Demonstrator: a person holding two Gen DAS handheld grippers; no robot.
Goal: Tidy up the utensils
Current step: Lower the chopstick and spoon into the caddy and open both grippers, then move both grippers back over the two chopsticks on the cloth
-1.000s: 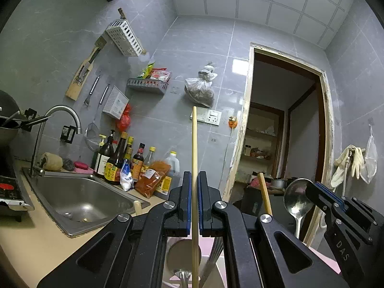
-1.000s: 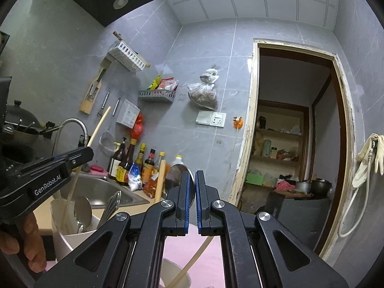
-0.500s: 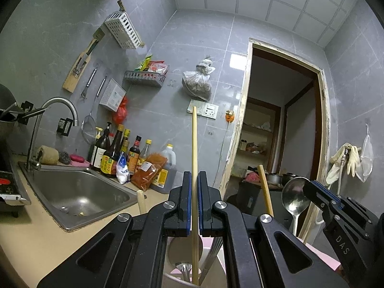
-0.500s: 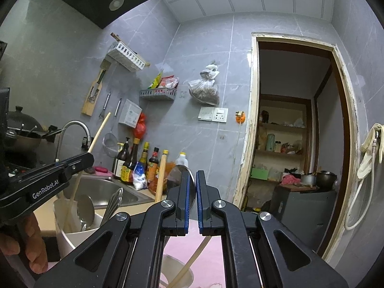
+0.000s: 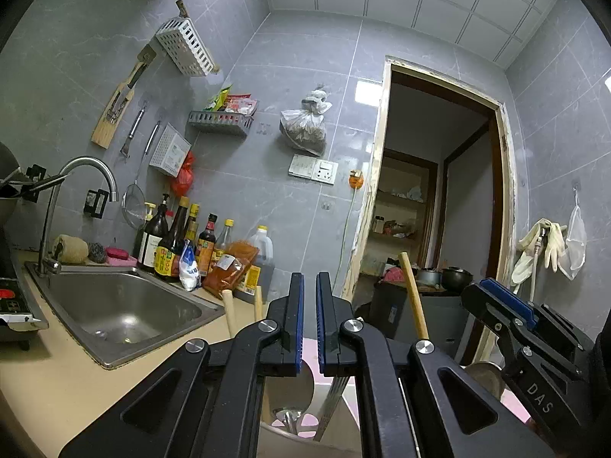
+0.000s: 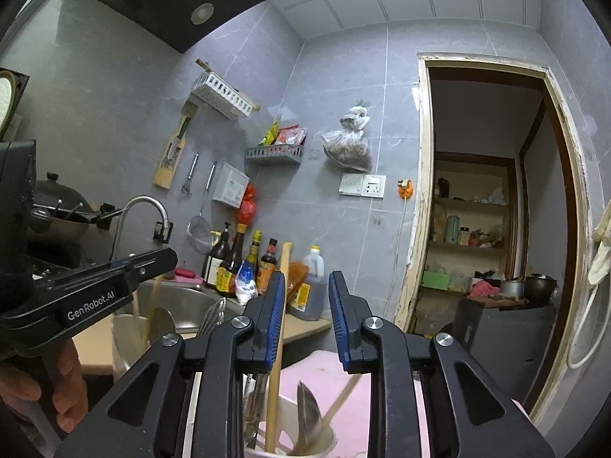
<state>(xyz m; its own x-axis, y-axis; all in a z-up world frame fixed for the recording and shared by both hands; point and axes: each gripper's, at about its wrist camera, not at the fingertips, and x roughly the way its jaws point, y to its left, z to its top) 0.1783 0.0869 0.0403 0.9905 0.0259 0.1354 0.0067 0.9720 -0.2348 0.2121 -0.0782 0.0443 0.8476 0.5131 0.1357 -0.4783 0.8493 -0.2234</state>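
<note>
our right fingers (image 6: 307,320) are wide, left fingers (image 5: 309,318) narrow and empty. we lift slowly above the round white cup (image 6: 328,443), missing the long wooden stick (image 6: 278,343).

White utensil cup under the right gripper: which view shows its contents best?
The right wrist view: the white utensil cup shows its rim, a wooden chopstick and a metal spoon. The left wrist view hides it behind the right gripper.

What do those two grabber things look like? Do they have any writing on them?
Each hand-held gripper is black with silver bolts and blue finger pads. The left hand-held gripper reads "GenRobot.AI" in the right view. The right hand-held gripper shows "DAS" in the left view. A bare hand holds one.
</note>
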